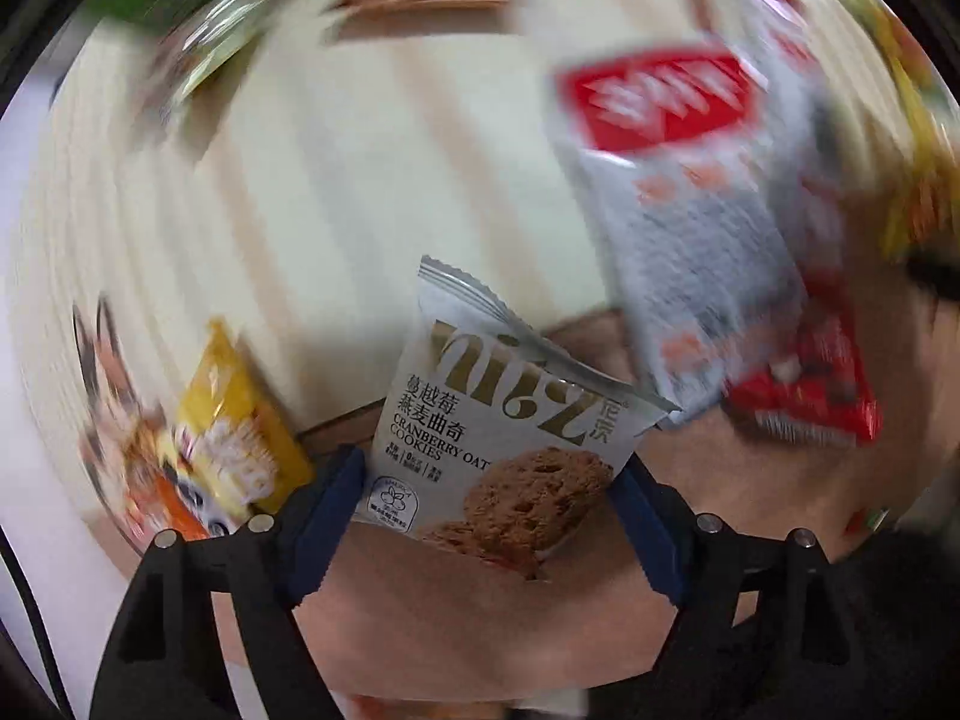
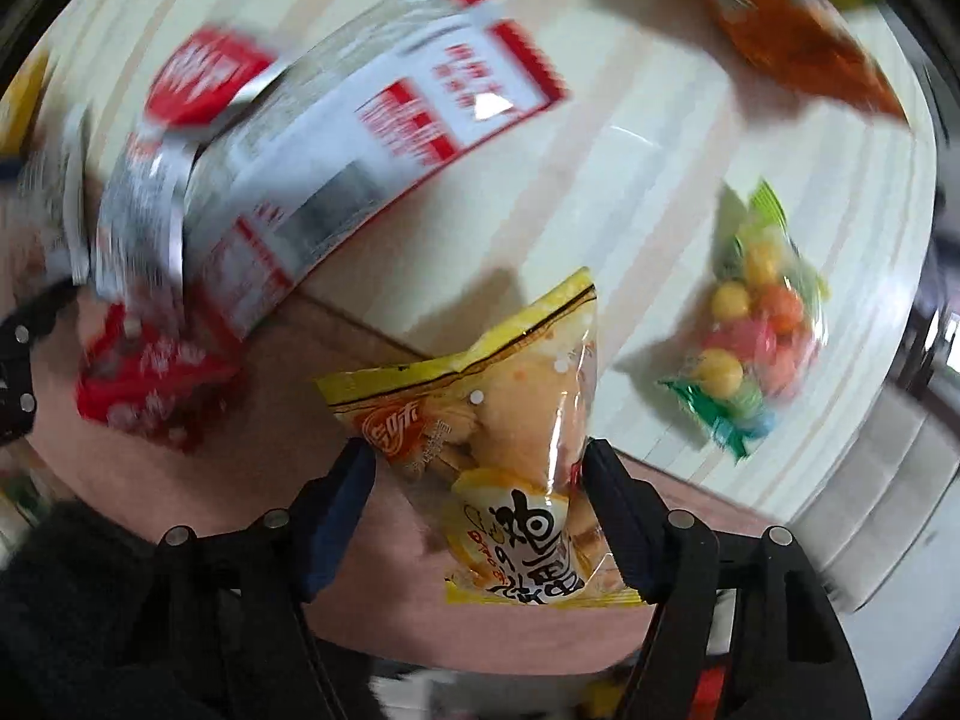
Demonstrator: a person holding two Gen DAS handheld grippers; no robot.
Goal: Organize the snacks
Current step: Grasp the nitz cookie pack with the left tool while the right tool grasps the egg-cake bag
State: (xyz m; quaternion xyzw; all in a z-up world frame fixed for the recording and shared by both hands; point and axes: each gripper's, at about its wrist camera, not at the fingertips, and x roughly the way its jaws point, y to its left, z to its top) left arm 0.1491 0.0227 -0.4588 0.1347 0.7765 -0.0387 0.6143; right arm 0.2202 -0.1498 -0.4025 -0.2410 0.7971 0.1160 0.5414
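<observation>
My left gripper [image 1: 489, 480] is shut on a silver cranberry oat cookie packet [image 1: 504, 420], held above a brown cardboard surface [image 1: 480, 612]. My right gripper [image 2: 477, 474] is shut on a yellow snack bag [image 2: 510, 468] over the same brown surface [image 2: 180, 480]. A large silver and red bag [image 1: 678, 228] leans at the right of the left view and shows at upper left in the right wrist view [image 2: 312, 168]. A small red packet [image 1: 810, 390] lies below it, also seen in the right wrist view [image 2: 150, 384].
A clear bag of coloured candy balls [image 2: 756, 330] lies on the pale striped tabletop [image 2: 630, 180]. An orange bag [image 2: 792, 30] sits at the far top right. A yellow packet [image 1: 240, 420] and an orange packet [image 1: 162, 480] are at the left of the left view.
</observation>
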